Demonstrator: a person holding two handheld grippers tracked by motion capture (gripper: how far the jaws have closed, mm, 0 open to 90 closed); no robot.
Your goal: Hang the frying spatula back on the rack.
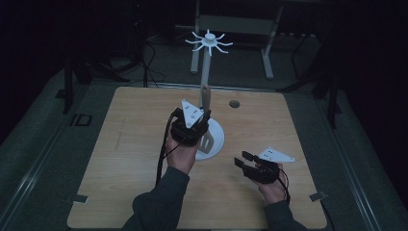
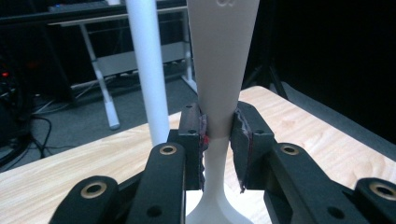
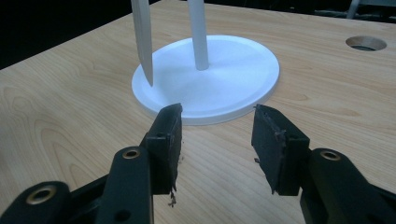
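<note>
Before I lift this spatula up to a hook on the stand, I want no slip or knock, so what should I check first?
1. Left gripper clamped on the spatula at its narrow neck: ok.
2. Spatula upright in the grip: ok.
3. Spatula apart from the stand's pole: ok, close beside it.
4. Right gripper open and off the stand's base: ok.
5. Free hook at the top: ok.
6. Hanging hole in the handle: cannot tell.
</note>
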